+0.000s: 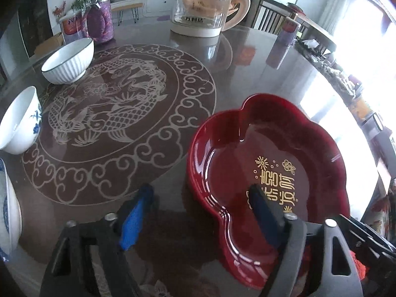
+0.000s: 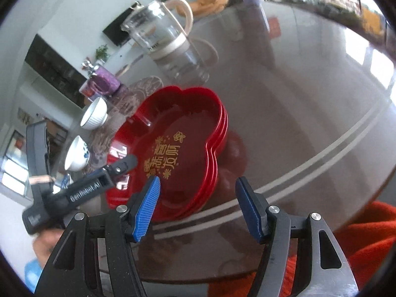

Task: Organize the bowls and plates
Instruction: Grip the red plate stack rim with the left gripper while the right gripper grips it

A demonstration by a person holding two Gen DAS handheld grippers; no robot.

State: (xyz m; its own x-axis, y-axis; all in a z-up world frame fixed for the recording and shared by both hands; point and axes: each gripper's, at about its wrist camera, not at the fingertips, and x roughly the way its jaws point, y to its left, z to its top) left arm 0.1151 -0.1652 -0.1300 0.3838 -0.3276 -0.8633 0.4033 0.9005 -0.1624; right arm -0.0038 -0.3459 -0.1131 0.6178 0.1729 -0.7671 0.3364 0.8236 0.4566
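A stack of red flower-shaped plates point(image 1: 272, 163) with gold characters sits on the glass table; it also shows in the right wrist view point(image 2: 178, 148). My left gripper point(image 1: 200, 203) is open, its right finger over the plate's near part and its left finger outside the rim. My right gripper point(image 2: 198, 198) is open and empty, straddling the stack's near edge from above. A white ribbed bowl point(image 1: 68, 61) and a blue-and-white bowl point(image 1: 18, 121) stand at the left; both show in the right wrist view point(image 2: 95, 113) point(image 2: 76, 153). Another blue-patterned dish point(image 1: 8, 212) sits at the left edge.
A glass kettle point(image 1: 203, 7) stands at the back of the table, also in the right wrist view point(image 2: 160, 32). A purple jar point(image 1: 100, 17) and a small box point(image 1: 287, 31) stand nearby. The left gripper's body point(image 2: 74, 190) reaches in from the left.
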